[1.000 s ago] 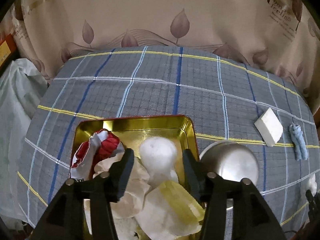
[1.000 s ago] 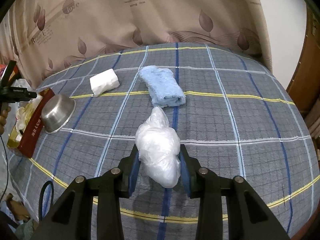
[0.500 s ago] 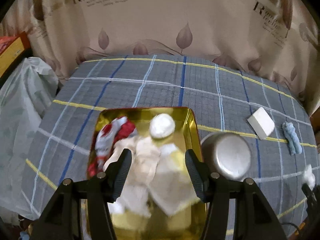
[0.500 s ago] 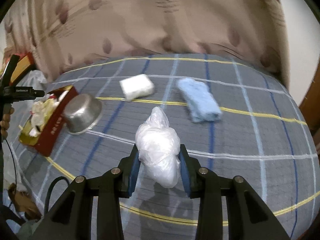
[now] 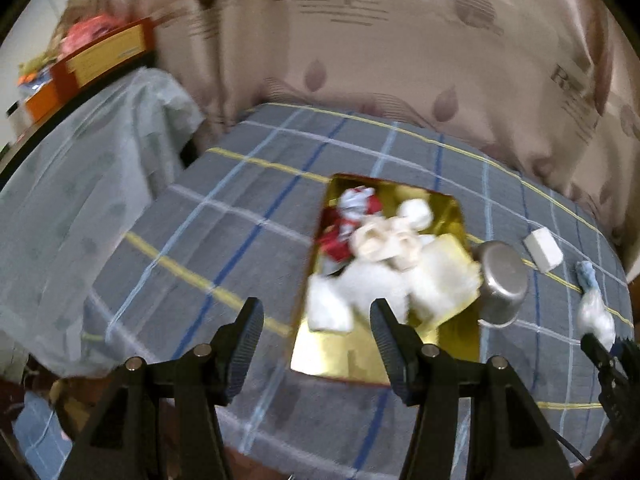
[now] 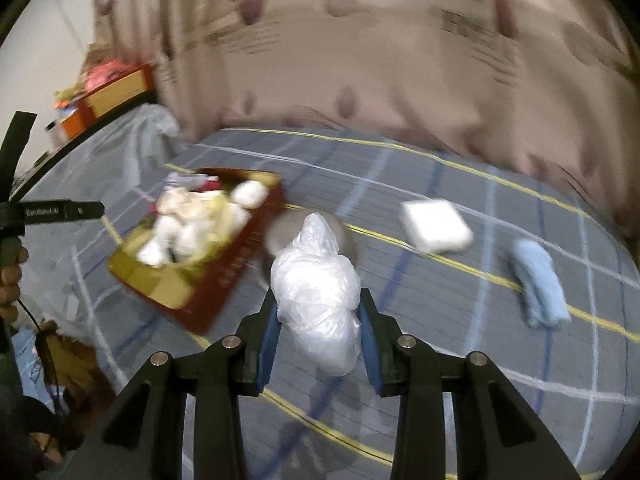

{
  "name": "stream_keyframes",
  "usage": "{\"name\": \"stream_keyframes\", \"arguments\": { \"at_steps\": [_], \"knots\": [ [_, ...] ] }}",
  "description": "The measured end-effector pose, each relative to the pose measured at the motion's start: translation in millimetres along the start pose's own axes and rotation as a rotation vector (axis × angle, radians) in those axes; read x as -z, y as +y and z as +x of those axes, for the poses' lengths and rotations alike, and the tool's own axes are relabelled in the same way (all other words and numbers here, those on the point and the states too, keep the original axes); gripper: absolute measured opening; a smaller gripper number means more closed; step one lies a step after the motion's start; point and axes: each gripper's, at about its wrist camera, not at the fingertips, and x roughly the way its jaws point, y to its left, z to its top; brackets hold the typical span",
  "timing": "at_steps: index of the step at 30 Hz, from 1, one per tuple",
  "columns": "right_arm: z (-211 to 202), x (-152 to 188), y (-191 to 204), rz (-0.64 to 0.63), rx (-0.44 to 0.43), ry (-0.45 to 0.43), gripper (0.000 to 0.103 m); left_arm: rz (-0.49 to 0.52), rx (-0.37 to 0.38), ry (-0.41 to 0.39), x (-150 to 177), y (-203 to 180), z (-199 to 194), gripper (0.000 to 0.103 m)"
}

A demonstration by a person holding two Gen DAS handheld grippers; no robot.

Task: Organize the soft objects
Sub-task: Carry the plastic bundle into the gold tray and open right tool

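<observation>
- Right tongs (image 6: 318,322) clamped on the white plastic bag (image 6: 316,292), above the checked worktop (image 6: 460,312).
- Left tongs (image 5: 316,332) spread apart, empty, near the gold tin (image 5: 384,354).

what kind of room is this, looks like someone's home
Probably a room in a home, not a lab: a table under a plaid cloth, a leaf-print curtain behind it, and boxes piled on covered furniture to the side.

Crinkly plastic bag (image 6: 316,280), shiny metal bowl (image 5: 502,286), glossy gold tin (image 5: 384,350).
</observation>
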Motion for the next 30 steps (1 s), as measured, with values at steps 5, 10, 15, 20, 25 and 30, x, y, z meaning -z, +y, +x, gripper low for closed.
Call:
{"name": "stream_keyframes", "arguments": {
  "at_steps": [5,10,15,20,25,30],
  "knots": [
    [15.7,-20.5,51.3,-0.077,-0.083,-0.002,0.034,-0.015,-0.062,-0.012,14.5,27.3,-12.6,0.057],
    [37.3,-33.5,96.2,-0.149,-0.128,0.015,0.034,-0.046,-0.067,-0.021,21.0,47.7,-20.3,0.057],
    [57.8,-43.9,130.9,-0.196,-0.147,0.031,0.034,-0.074,-0.064,-0.033,20.6,60.6,-25.0,0.057],
    [80.7,-52.2,147.2,-0.212,-0.144,0.048,0.034,-0.093,-0.058,-0.025,21.0,66.9,-23.6,0.057],
    [98.8,-60.7,153.4,-0.207,-0.138,0.063,0.034,-0.095,-0.052,-0.025,21.2,66.4,-21.7,0.057],
    [114.6,-64.8,155.2,-0.200,-0.120,0.080,0.035,-0.082,-0.043,-0.012,22.5,64.7,-16.8,0.057]
  ]
}}
